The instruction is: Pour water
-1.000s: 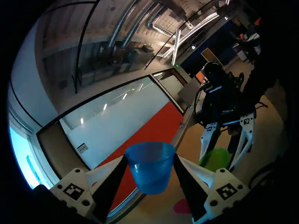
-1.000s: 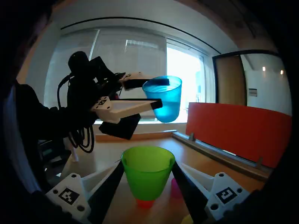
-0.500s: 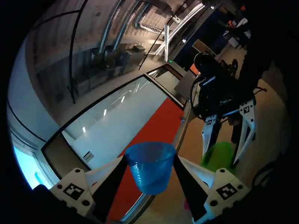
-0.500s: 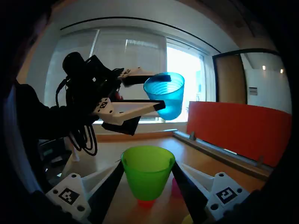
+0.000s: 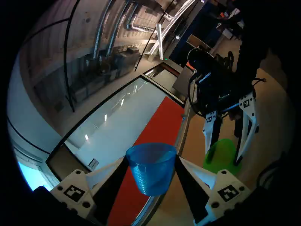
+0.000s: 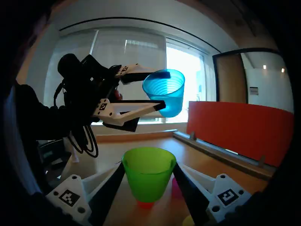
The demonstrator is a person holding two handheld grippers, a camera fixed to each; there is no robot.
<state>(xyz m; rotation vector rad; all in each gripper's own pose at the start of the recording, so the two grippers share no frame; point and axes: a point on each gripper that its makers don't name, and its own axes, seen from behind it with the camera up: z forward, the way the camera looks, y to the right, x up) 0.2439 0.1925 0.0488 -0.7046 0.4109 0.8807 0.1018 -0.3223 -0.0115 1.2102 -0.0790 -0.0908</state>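
Clamping tilted blue cup [image 5: 151, 171], left gripper [image 5: 151, 159] closed

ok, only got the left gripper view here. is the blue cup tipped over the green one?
Observer: Tipped, yes. In the right gripper view the blue cup, in the left gripper, is tilted with its mouth facing the green cup. It is higher than the green cup and farther off.
Operator: water coming out?
Observer: No stream shows between the cups.
Operator: anything under the green one?
Observer: An orange thing shows just below its base and a pink one beside it, over the wooden table.
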